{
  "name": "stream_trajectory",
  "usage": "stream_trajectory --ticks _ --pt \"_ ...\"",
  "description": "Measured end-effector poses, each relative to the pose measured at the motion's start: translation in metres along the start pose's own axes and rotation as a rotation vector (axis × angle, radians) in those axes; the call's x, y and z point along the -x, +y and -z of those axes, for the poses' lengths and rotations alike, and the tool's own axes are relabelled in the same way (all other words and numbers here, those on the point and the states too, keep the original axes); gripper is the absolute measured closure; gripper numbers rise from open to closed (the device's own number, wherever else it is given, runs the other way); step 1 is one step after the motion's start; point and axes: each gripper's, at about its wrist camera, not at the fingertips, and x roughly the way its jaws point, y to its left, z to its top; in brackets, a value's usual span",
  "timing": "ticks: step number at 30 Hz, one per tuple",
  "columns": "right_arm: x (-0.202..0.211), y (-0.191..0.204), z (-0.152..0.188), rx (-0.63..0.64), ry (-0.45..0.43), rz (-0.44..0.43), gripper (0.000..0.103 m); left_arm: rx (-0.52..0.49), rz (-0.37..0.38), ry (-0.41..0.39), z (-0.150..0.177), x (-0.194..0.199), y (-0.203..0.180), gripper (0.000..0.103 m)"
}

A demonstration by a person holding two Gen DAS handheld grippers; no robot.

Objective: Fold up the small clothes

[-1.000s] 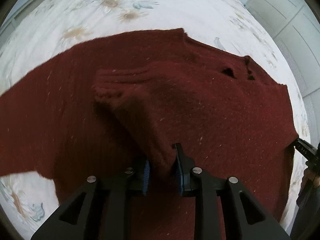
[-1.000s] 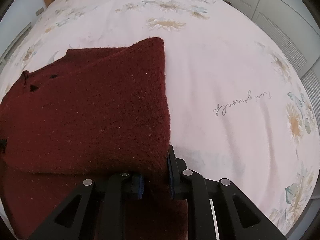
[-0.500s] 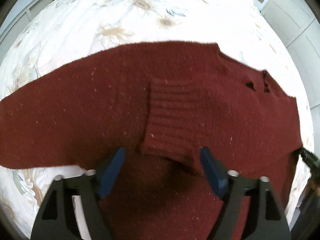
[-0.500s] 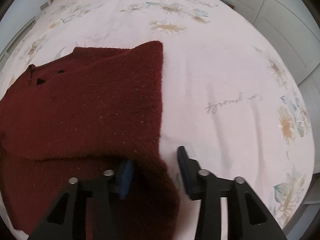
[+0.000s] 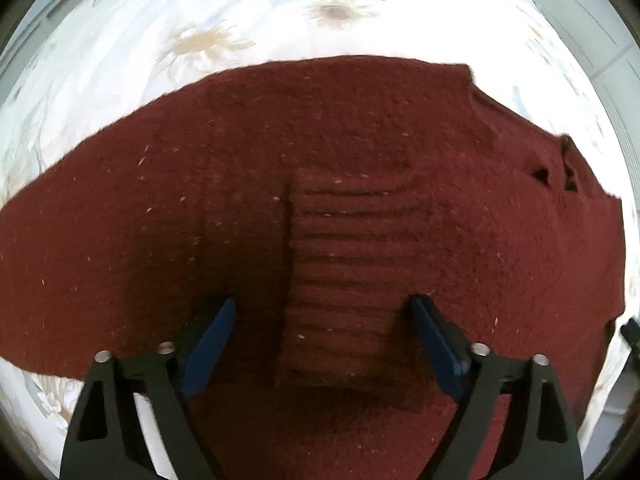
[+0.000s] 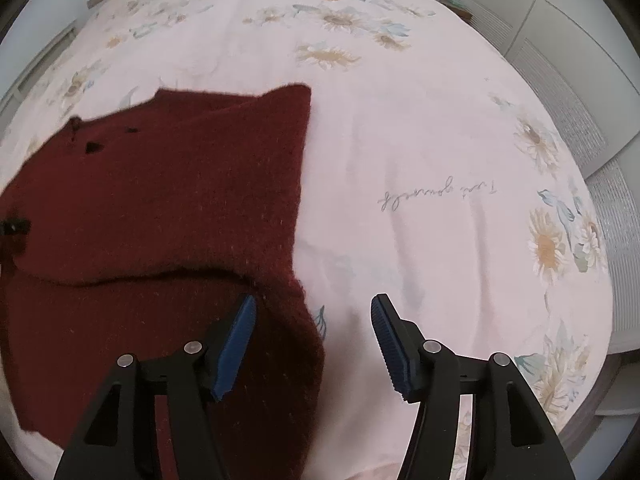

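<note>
Dark red knitted sweater (image 5: 360, 168) lay flat on the floral bedspread (image 6: 420, 140)
Left gripper (image 5: 322, 322), just narrowing, and right gripper (image 6: 314, 320), just widening, both gaped, gripping nothing

The sweater (image 5: 360, 168) is fuzzy dark red knit, ribbed at the cuff (image 5: 344, 280) (little pale flecks all over). Bedsheet (image 6: 420, 140) is smooth matt cotton-looking cloth; gripper pads (image 6: 236, 344) look ridged blue rubber.

left wrist: steeply down, close over sweater (image 5: 320, 200) on bed (image 5: 200, 20) | right wrist: steeply down, sweater's right edge | shared: sweater, bed
</note>
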Motion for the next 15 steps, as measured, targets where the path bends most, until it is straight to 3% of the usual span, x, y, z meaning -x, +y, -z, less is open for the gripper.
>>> stream_trajectory --ticks 1,3,5,7,13,15 --pt "0.001 -0.002 -0.004 -0.010 -0.007 -0.010 0.036 -0.019 0.006 -0.008 0.001 0.001 -0.004 0.042" --pt "0.001 -0.003 -0.013 -0.034 -0.018 -0.027 0.031 -0.044 0.013 -0.016 0.003 0.003 -0.010 0.056" --pt "-0.005 -0.005 -0.025 -0.060 -0.022 -0.050 0.031 -0.076 -0.016 -0.026 0.004 0.004 -0.014 0.061" --pt "-0.016 -0.006 -0.038 -0.085 -0.008 -0.083 0.031 -0.084 0.008 -0.042 0.003 0.003 -0.021 0.076" --pt "-0.050 -0.005 -0.067 -0.153 0.042 -0.154 0.035 -0.100 0.007 -0.079 0.009 0.010 -0.031 0.086" --pt "-0.059 0.000 -0.067 -0.146 0.073 -0.198 0.084 -0.111 -0.003 -0.104 0.009 0.016 -0.041 0.087"
